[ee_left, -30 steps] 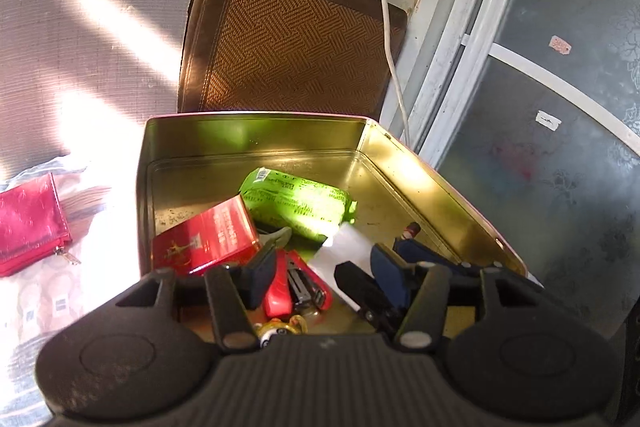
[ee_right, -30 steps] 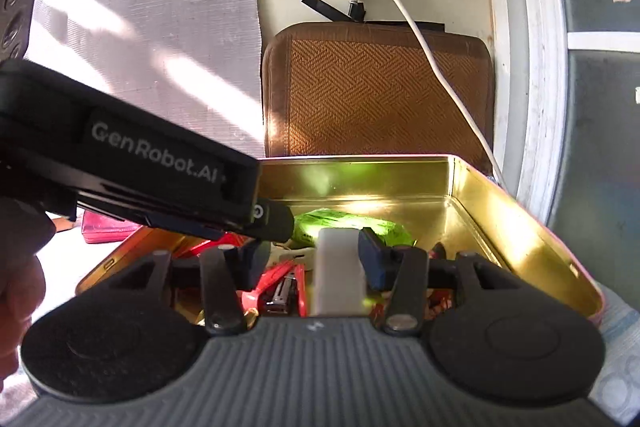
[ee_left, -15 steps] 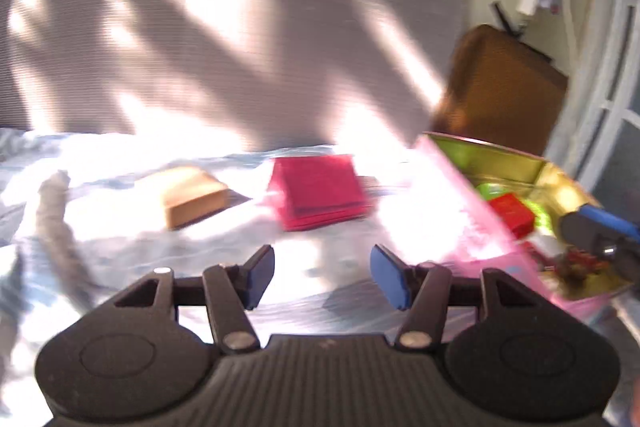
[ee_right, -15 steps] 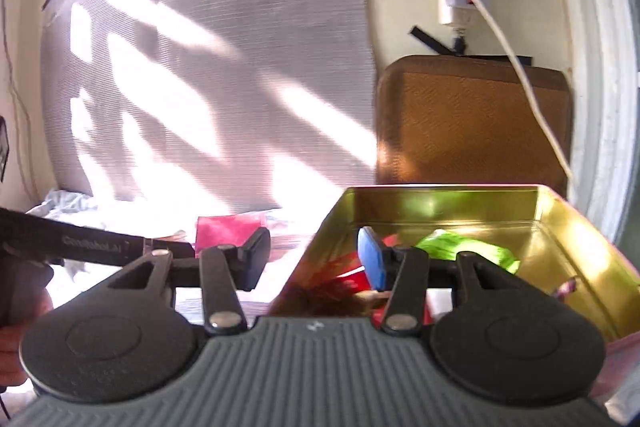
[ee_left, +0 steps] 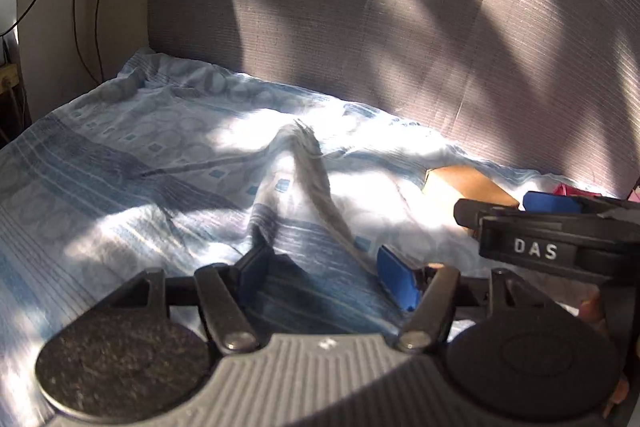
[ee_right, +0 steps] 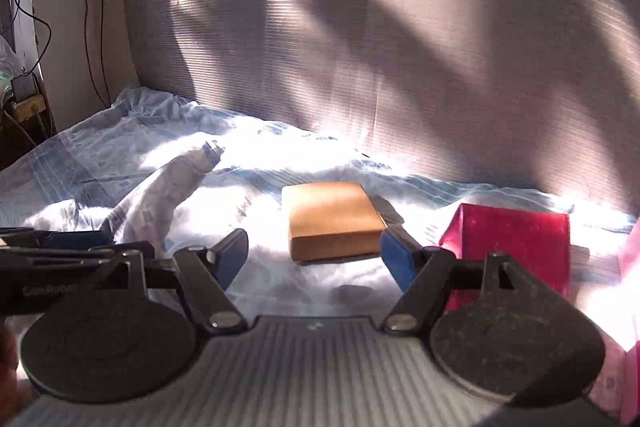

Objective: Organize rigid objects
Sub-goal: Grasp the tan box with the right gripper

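Both tools are held over the sheet-covered bed (ee_right: pixel 120 155) with nothing between their pads, jaws just widened. The right tool (ee_right: pixel 314 259) is aimed at the tan box (ee_right: pixel 332 215), beside the red pouch (ee_right: pixel 516 239); the left tool (ee_left: pixel 328 273) over a sheet fold

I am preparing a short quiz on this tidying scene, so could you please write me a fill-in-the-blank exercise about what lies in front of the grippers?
1. The box lying beyond the right gripper is ____ in colour.
2. To the right of the box stands a ____ pouch.
3. Both rest on a pale ____ patterned sheet.
4. Between the left gripper's fingers there is ____.

Missing words: brown; red; blue; nothing
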`<action>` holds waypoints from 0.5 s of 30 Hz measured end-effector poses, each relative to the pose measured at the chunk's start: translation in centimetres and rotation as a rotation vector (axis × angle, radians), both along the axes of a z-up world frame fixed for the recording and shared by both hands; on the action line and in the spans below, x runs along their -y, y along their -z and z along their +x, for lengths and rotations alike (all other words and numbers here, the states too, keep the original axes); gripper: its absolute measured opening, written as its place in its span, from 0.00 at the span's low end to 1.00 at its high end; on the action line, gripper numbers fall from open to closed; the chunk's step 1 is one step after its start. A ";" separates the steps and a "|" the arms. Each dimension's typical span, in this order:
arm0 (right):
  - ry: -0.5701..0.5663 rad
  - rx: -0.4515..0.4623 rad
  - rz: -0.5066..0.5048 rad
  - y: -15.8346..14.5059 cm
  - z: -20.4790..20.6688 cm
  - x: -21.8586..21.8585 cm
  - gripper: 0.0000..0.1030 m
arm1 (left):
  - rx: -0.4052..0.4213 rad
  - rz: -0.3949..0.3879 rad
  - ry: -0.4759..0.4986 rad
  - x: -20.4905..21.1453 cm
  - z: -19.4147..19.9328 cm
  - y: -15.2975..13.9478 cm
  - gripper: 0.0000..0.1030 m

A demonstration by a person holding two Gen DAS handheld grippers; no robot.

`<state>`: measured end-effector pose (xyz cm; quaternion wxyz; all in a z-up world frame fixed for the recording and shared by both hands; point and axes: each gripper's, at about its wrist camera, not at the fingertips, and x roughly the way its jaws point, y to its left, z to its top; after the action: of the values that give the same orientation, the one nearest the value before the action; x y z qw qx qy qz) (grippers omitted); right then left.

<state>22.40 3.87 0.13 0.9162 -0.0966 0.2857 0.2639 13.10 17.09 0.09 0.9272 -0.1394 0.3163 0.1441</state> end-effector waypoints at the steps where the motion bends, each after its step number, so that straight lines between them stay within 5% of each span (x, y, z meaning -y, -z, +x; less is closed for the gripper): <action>1: 0.025 -0.008 -0.031 0.6 1.3 -0.8 0.78 | -0.001 -0.006 -0.001 -0.1 0.0 0.0 0.61; 4: 0.081 -0.081 -0.048 1.8 4.3 -1.5 0.84 | 0.010 -0.068 -0.005 -0.8 -0.1 -0.1 0.63; 6: 0.086 -0.073 -0.053 1.6 4.1 -1.3 0.71 | 0.018 -0.108 -0.006 -1.2 -0.2 -0.2 0.63; 10: 0.051 -0.074 -0.040 1.3 1.1 0.0 0.67 | 0.035 -0.180 0.009 -1.8 -0.4 -0.2 0.63; 15: 0.017 -0.131 -0.026 0.7 -5.0 4.1 0.67 | 0.038 -0.155 0.075 -0.3 -0.4 -0.2 0.66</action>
<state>17.37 -0.19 -0.56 0.8964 -0.0887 0.3490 0.2584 12.66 17.43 0.31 0.9242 -0.2016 0.3140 0.0815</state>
